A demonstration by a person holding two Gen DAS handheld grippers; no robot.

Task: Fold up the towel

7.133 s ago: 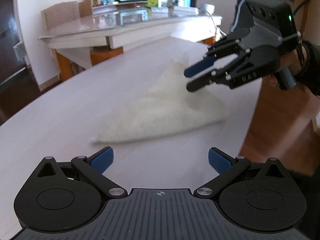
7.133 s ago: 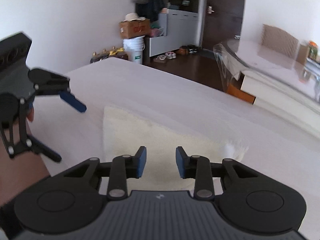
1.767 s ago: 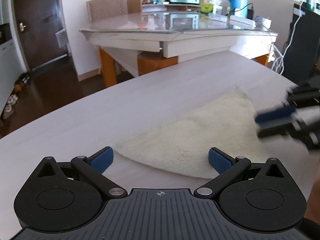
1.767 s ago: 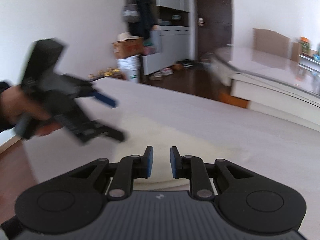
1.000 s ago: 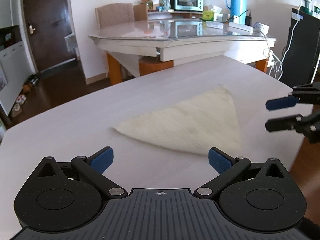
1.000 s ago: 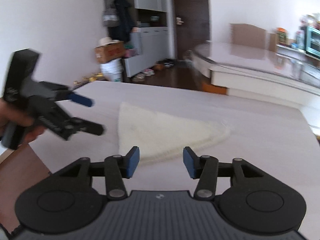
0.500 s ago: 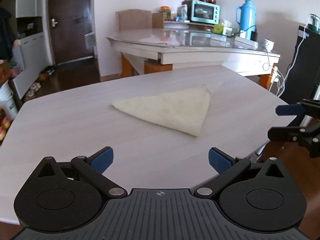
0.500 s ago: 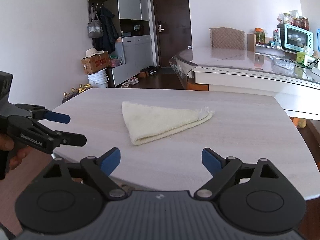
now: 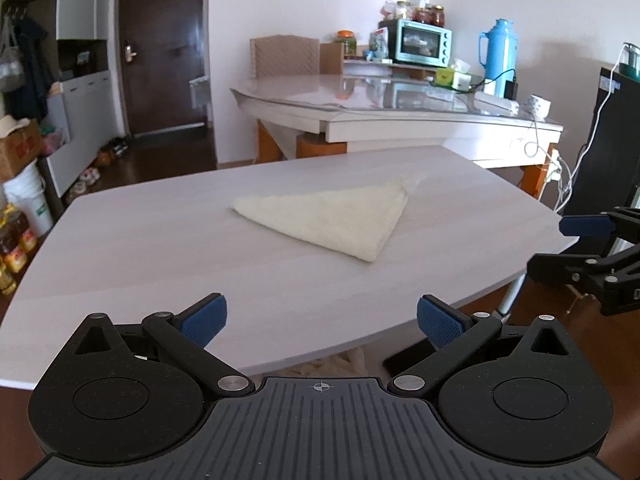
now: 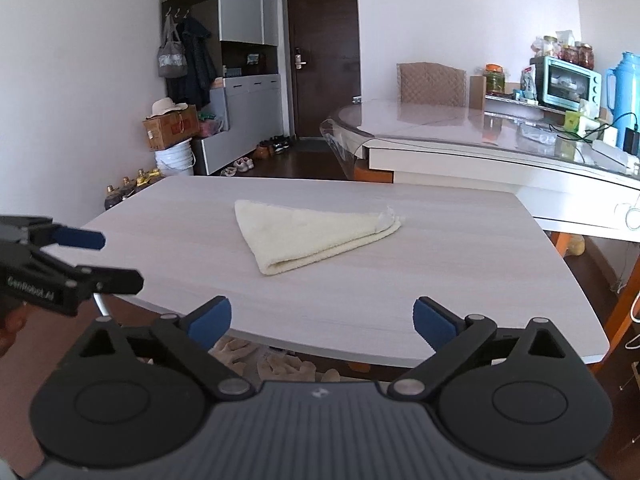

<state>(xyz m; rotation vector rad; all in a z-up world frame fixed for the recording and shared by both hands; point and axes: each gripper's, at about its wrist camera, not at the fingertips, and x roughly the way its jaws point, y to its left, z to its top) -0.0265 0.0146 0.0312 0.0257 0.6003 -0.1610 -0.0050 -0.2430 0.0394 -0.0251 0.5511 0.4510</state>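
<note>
A cream towel point(image 9: 332, 218) lies folded into a flat triangle near the middle of the pale wood table point(image 9: 160, 264); it also shows in the right wrist view as the towel point(image 10: 316, 234). My left gripper point(image 9: 320, 316) is open and empty, held back over the table's near edge, well short of the cloth. My right gripper point(image 10: 322, 318) is open and empty too, off the near edge. Each gripper appears in the other's view: the right gripper point(image 9: 560, 246) at the right edge, the left gripper point(image 10: 112, 260) at the left edge.
A glass-topped table point(image 9: 400, 100) stands behind, carrying a toaster oven point(image 9: 424, 46), a blue thermos point(image 9: 498, 62) and cables. A dark door point(image 10: 322, 60), cabinets, a box on a bucket point(image 10: 174, 156) and shoes are at the far left. More cloth lies on the floor under the table point(image 10: 276, 360).
Both grippers have drawn back from the towel and off the table's near edge. The right gripper's jaws have opened wide. The towel lies still as a triangle.
</note>
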